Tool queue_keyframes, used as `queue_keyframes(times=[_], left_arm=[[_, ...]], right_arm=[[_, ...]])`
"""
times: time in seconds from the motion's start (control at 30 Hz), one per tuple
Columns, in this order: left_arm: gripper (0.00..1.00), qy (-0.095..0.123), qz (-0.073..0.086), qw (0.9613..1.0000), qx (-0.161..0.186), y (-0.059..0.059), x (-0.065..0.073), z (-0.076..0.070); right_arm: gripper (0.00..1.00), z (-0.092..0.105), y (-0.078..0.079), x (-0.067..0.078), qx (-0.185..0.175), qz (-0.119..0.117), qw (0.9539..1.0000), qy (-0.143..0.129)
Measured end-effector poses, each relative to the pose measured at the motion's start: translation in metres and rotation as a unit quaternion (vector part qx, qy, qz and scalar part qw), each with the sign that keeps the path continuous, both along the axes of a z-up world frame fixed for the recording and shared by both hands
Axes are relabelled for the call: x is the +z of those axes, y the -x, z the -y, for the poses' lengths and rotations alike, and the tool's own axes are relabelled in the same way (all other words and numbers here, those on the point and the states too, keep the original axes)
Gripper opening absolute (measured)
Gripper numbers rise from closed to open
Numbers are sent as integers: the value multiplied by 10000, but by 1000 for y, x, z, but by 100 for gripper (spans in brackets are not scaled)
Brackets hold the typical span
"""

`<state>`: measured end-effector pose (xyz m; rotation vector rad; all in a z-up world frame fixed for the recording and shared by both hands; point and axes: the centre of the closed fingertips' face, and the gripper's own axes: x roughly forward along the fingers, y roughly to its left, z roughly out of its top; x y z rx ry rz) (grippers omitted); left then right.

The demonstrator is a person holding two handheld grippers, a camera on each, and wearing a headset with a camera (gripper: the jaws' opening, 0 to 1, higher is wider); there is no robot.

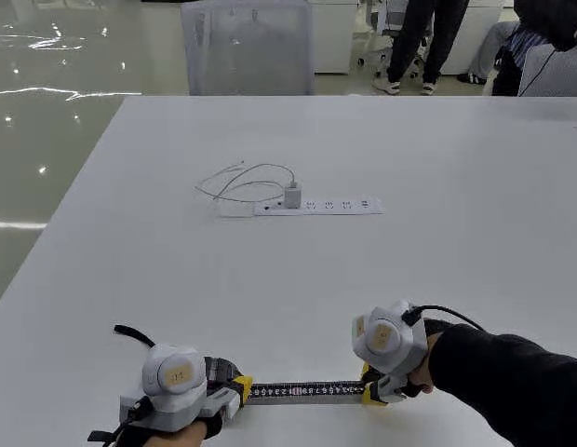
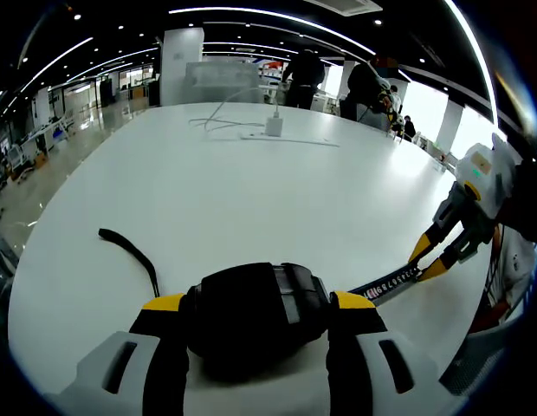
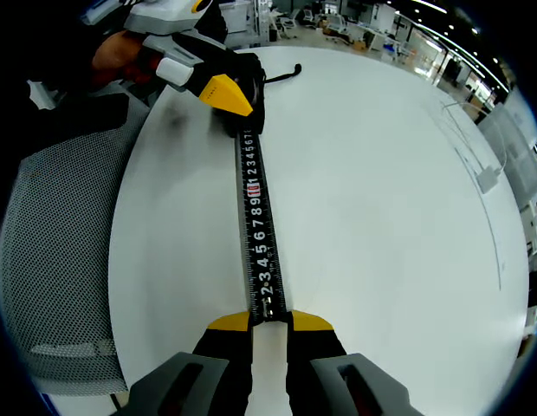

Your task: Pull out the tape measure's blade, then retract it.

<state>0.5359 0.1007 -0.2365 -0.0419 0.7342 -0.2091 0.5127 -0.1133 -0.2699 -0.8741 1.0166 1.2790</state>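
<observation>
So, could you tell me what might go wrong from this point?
The right gripper pinches the blade only at its tip; if it slips, the blade could whip back toward the case.
The left gripper clamps the rounded case at its sides; a hard pull might twist it loose.

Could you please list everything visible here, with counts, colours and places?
table: one, white, under everything.
tape measure: one, black, near edge, in the left claw.
blade: one, dark, white numerals, stretched from case to right claw.
strap: one, black, on the table beside the case.
power strip: one, white, mid-table.
charger: one, white, plugged into the strip.
cable: one, white, looped by the charger.
chair: one, grey, far edge.
mesh chair: one, grey, near edge.
people: several, dark clothes, background.
left claw: one, yellow-tipped, shut on the tape measure.
right claw: one, yellow-tipped, shut on the blade.
</observation>
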Motion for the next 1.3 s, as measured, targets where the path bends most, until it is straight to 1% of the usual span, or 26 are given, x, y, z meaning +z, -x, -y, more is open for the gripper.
queue_keyframes(times=[0.23,0.87,1.13,1.3], left_arm=[[60,0,-10,10000,-6,0,0,0],[60,-2,-12,10000,-7,0,0,-1],[60,-5,-29,10000,-2,0,0,0],[60,-13,-38,10000,-11,1,0,0]], right_arm=[[10,-3,1,1,41,19,10000,-30],[10,-12,0,0,7,40,10000,-14],[10,-15,0,1,-69,12,10000,-27],[10,-17,1,1,-45,17,10000,-20]])
